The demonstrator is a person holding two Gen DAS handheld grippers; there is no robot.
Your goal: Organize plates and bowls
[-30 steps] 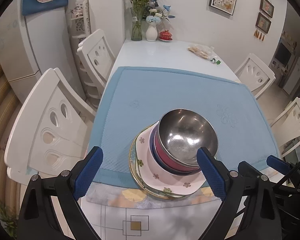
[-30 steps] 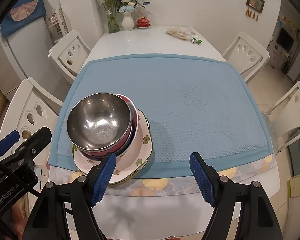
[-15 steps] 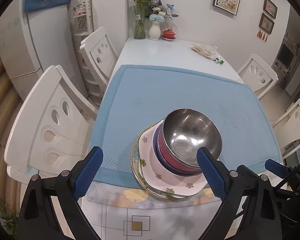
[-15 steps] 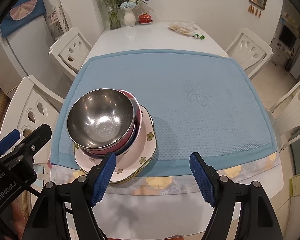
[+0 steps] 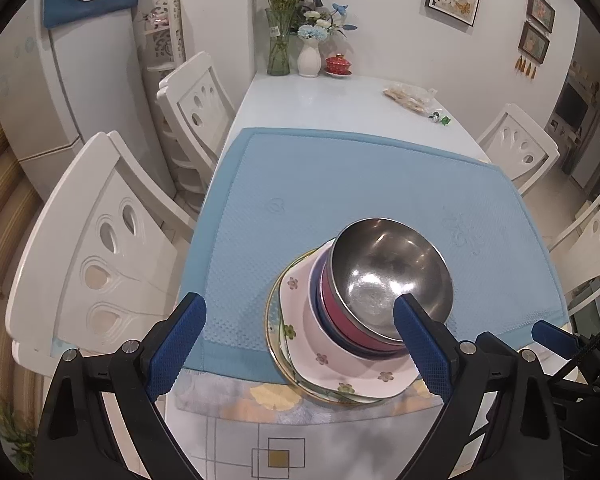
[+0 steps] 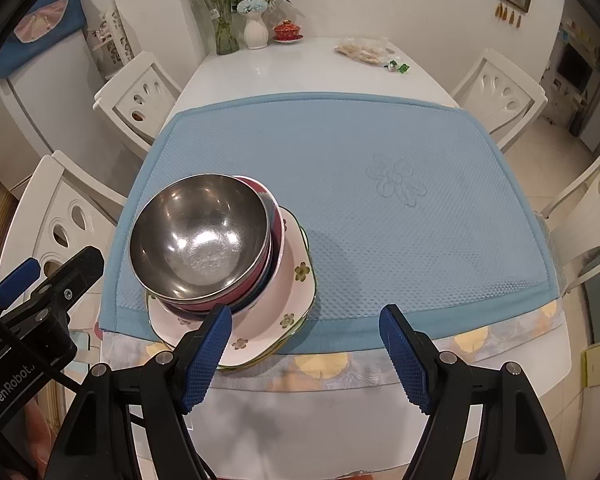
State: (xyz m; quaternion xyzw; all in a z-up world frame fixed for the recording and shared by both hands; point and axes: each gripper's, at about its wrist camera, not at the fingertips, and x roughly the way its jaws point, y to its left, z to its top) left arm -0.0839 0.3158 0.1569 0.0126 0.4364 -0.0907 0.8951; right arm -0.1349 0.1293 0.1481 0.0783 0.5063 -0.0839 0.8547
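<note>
Stack assembled; no change observed.
Steel bowl (image 6: 200, 240) remains nested on plates (image 6: 296, 280) at blue mat (image 6: 380, 200) near edge; left hand-held gripper (image 5: 300, 344) and right hand-held gripper (image 6: 306, 354) both apart, empty.

Both cameras sit behind their own fingers and look steeply down the length of the table (image 5: 320, 96) toward the far wall. The left wrist view hangs near the table's left front corner, the right wrist view further right. Each sees the stack of dishes (image 5: 364, 308) (image 6: 224, 256) close below, the blue mat (image 6: 380, 152) and the other's gripper at its edge.
</note>
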